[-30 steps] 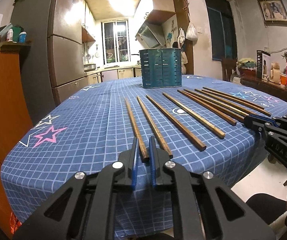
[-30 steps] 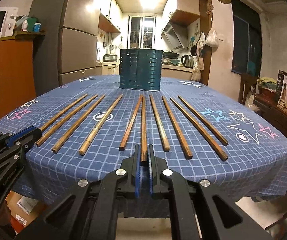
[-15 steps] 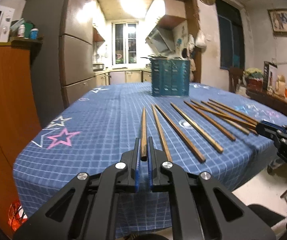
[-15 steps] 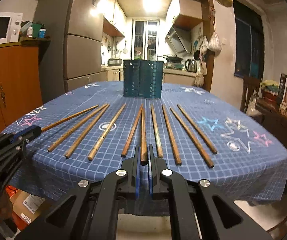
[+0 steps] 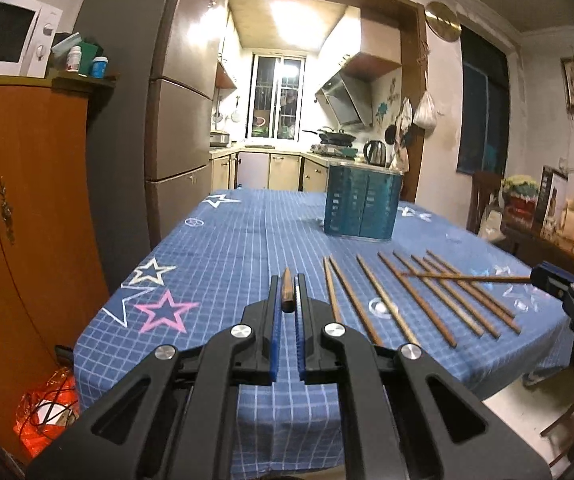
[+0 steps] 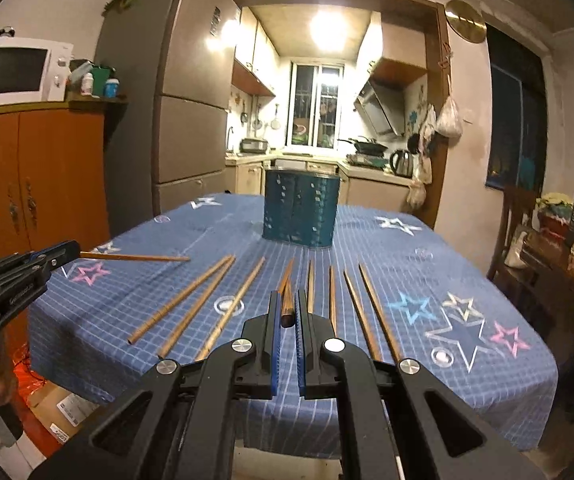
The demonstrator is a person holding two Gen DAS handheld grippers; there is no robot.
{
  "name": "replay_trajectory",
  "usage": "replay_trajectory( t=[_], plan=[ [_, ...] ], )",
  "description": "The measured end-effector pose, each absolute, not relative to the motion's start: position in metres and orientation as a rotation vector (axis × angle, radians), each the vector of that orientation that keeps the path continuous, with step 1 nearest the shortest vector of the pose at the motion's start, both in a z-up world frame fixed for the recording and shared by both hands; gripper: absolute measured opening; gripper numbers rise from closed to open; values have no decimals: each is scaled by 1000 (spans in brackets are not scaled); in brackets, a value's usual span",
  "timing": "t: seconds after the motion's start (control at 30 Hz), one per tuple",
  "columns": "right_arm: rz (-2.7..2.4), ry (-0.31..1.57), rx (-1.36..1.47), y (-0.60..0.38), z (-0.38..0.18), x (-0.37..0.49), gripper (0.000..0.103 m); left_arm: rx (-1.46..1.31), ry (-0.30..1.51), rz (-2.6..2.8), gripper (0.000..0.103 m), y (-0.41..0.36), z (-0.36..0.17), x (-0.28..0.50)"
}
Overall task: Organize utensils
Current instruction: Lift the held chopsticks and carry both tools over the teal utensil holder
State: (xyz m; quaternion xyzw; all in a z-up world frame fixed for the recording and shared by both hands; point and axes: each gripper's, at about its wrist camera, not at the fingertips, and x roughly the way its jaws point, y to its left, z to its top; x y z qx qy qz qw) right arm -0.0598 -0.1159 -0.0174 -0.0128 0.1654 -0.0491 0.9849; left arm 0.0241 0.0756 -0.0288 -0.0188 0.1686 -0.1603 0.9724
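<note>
My left gripper (image 5: 287,285) is shut on the near end of a brown wooden chopstick (image 5: 287,296), held above the blue star-patterned tablecloth (image 5: 223,264). My right gripper (image 6: 287,300) is shut on another chopstick (image 6: 287,308). Each gripper shows in the other's view: the right gripper (image 5: 545,276) with its stick (image 5: 467,278) pointing left, the left gripper (image 6: 65,251) with its stick (image 6: 135,257) pointing right. Several chopsticks (image 6: 191,304) lie in a row on the cloth. A teal slotted utensil holder (image 6: 301,210) stands upright at the far side of the table.
An orange cabinet (image 5: 27,200) with a microwave (image 6: 19,72) on top and a grey fridge (image 6: 183,100) stand to the left. A cluttered side table (image 5: 559,232) and a chair (image 6: 515,216) are to the right. An orange bag (image 5: 47,404) and a cardboard box (image 6: 63,412) lie on the floor.
Both grippers have risen, each lifting its chopstick off the cloth. The held sticks now hang in the air above the row, which sits lower and farther off in both views.
</note>
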Motion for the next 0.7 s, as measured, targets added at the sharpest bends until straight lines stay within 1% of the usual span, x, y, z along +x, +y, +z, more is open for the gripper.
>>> replay_trajectory(
  t=[0.3, 0.5, 0.7],
  plan=[
    [-28, 297, -8, -136, 24, -45, 8, -35, 326, -334, 5, 70, 11, 39],
    [15, 320, 2, -154, 49, -19, 8, -35, 374, -375, 5, 61, 41, 70],
    [60, 362, 4, -169, 72, 15, 8, -25, 413, -378, 5, 49, 59, 98]
  ],
)
